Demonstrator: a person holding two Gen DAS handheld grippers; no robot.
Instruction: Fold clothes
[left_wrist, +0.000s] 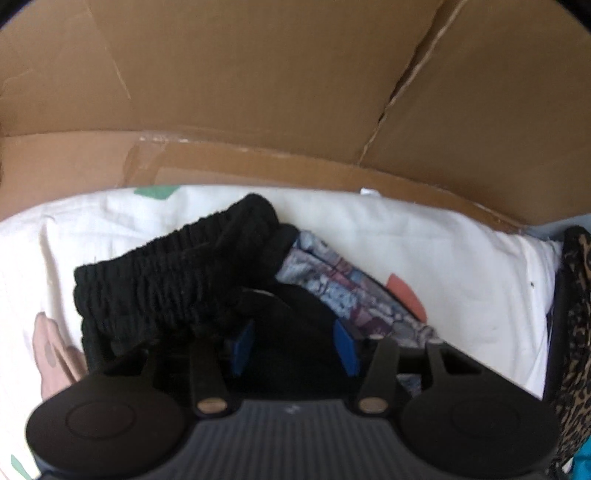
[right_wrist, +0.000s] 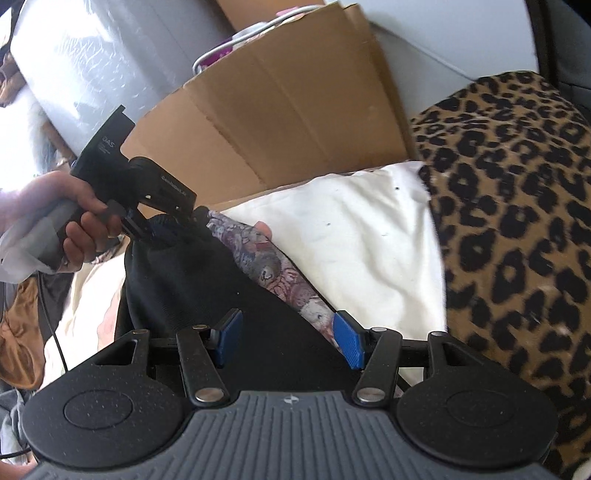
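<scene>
My right hand-held gripper (right_wrist: 290, 341) hangs low over the black garment (right_wrist: 207, 288), its blue pads (right_wrist: 349, 343) spread apart with nothing pinched between them; the black cloth and a strip of grey-and-maroon printed fabric (right_wrist: 280, 271) pass under the gap. My left hand-held gripper (left_wrist: 293, 347) is likewise spread, with black cloth lying between and under its pads; I cannot tell whether it is touching that cloth. Just beyond it the garment's ribbed, gathered band (left_wrist: 177, 273) is bunched up in a ridge, the printed fabric beside it on the right.

Both lie on a white printed sheet (left_wrist: 443, 251) over a soft surface, seemingly a bed. A leopard-print cloth (right_wrist: 517, 221) is heaped at the sheet's right edge.

The step in hand looks like taking hold of the black garment to lay it flat. To do it well, I judge each gripper should close on a single edge of the black cloth, one at the gathered band and one at the opposite end, and draw them apart evenly. The risk is catching the printed fabric or the sheet in the same bite.

Farthest off, a flattened cardboard box (left_wrist: 258, 92) stands up behind the bed, one seam torn. It holds nothing that I can see.
</scene>
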